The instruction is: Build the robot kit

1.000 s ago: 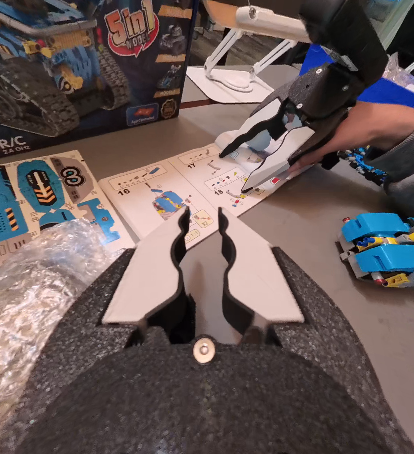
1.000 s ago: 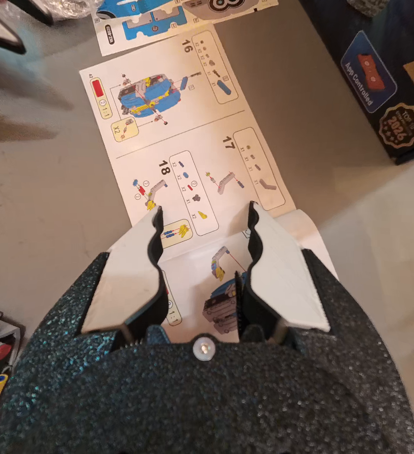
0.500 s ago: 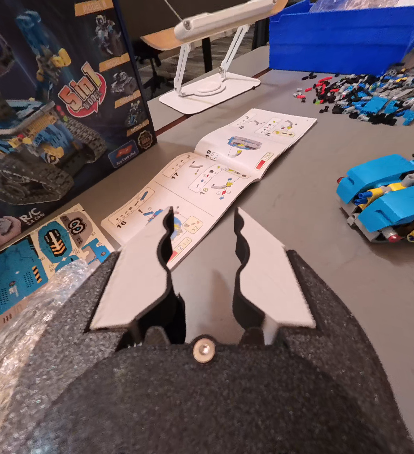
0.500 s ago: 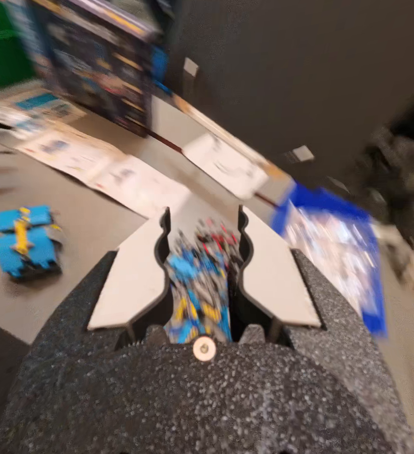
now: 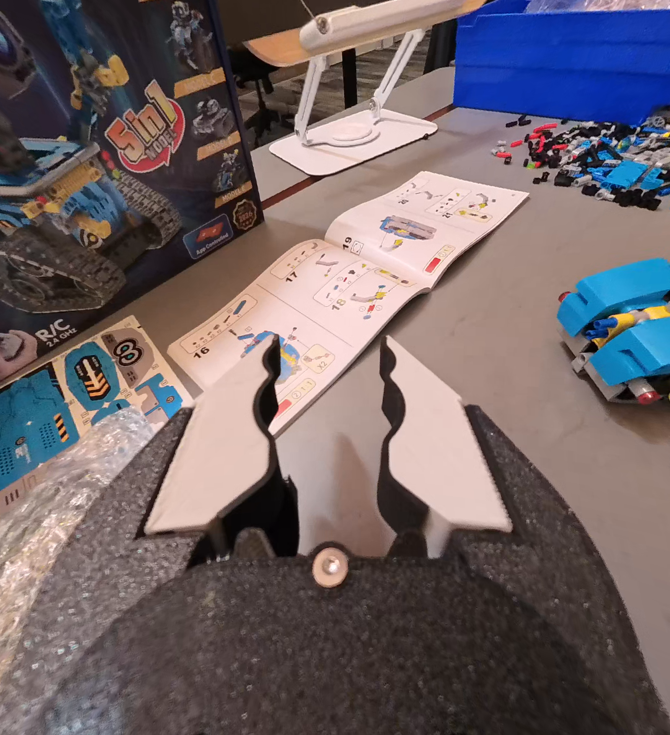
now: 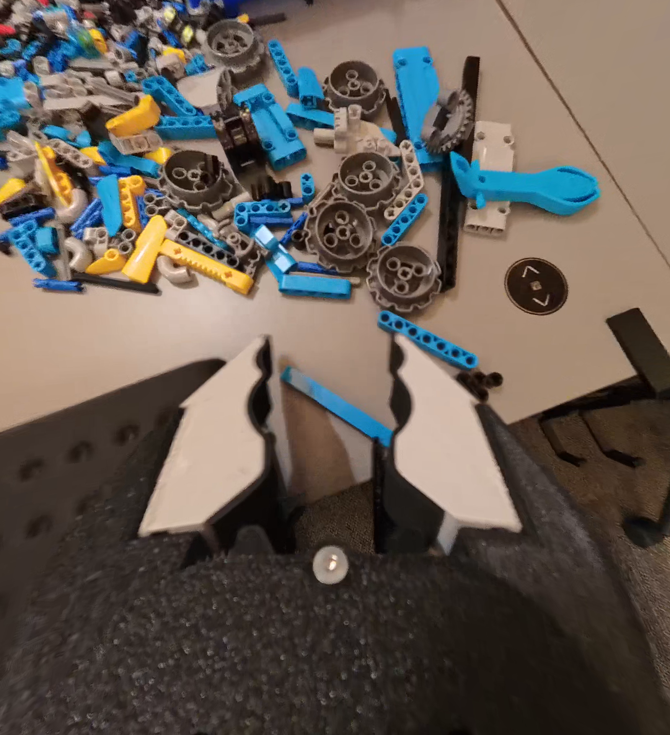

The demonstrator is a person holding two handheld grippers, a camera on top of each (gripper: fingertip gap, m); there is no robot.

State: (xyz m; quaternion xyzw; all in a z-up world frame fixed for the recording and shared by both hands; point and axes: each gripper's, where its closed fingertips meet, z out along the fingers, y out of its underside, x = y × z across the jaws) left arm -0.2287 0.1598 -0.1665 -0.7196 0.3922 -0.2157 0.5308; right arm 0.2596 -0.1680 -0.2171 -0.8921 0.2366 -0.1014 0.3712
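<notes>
Right claw (image 6: 329,350), spread and empty, hovers over a blue beam (image 6: 335,401) lying diagonally, lower centre. Left claw (image 5: 327,346), spread, hangs above the instruction booklet (image 5: 349,274).

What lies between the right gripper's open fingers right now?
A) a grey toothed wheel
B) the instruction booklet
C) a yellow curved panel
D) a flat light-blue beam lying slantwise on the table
D: in the right wrist view the right gripper is open over the table edge, and a flat light-blue beam runs slantwise across the gap, untouched as far as shows.
</notes>
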